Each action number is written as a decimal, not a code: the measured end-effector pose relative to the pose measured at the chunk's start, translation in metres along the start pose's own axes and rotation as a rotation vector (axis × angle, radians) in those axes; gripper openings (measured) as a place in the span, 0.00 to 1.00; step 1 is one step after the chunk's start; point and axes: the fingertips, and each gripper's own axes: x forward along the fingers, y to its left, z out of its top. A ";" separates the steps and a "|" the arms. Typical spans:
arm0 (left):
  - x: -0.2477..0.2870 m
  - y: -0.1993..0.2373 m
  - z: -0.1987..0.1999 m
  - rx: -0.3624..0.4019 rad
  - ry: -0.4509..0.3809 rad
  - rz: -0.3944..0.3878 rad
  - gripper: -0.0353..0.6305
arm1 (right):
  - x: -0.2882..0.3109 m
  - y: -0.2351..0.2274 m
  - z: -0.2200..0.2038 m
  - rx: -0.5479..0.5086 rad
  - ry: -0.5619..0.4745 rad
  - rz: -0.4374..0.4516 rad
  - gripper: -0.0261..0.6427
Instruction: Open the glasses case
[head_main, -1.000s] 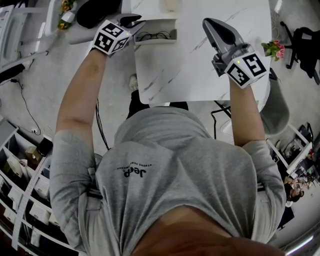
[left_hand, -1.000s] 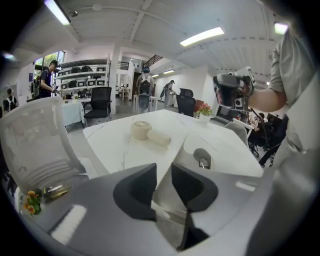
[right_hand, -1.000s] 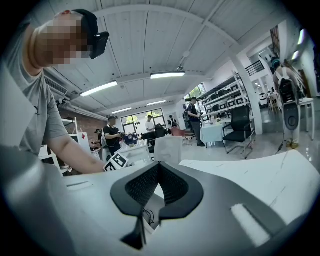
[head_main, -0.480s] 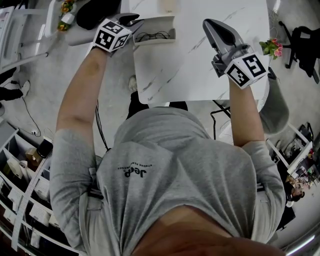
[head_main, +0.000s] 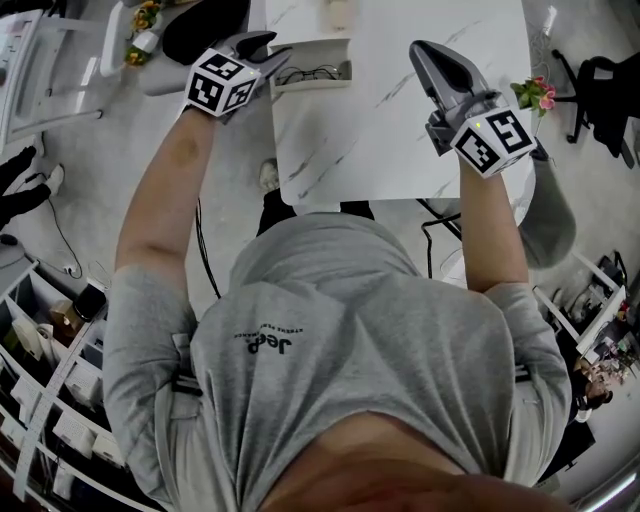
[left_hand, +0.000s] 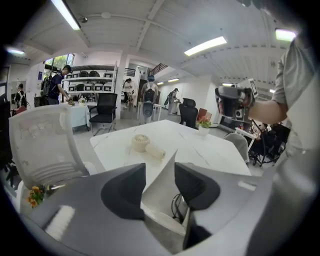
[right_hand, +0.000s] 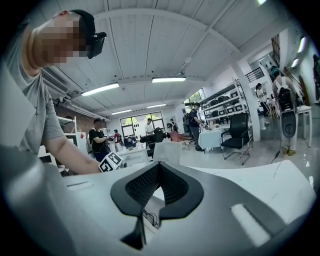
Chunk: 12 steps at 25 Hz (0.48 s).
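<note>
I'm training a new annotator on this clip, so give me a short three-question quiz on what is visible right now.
1. True or false: the glasses case lies closed on the table.
2. What lies inside the case?
3. Which gripper has its jaws together? A) left gripper B) right gripper
Key: 1 false, it is open. 2 glasses. 3 B; the left gripper's jaws have just been opening, with part of the open case between them.
</note>
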 end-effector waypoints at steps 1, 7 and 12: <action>-0.007 -0.004 0.007 0.002 -0.020 0.003 0.34 | -0.002 0.001 0.003 -0.005 -0.004 -0.001 0.05; -0.069 -0.031 0.068 0.014 -0.194 0.023 0.34 | -0.013 0.010 0.034 -0.055 -0.043 -0.009 0.05; -0.137 -0.065 0.123 0.009 -0.371 0.046 0.33 | -0.028 0.023 0.075 -0.088 -0.075 -0.022 0.05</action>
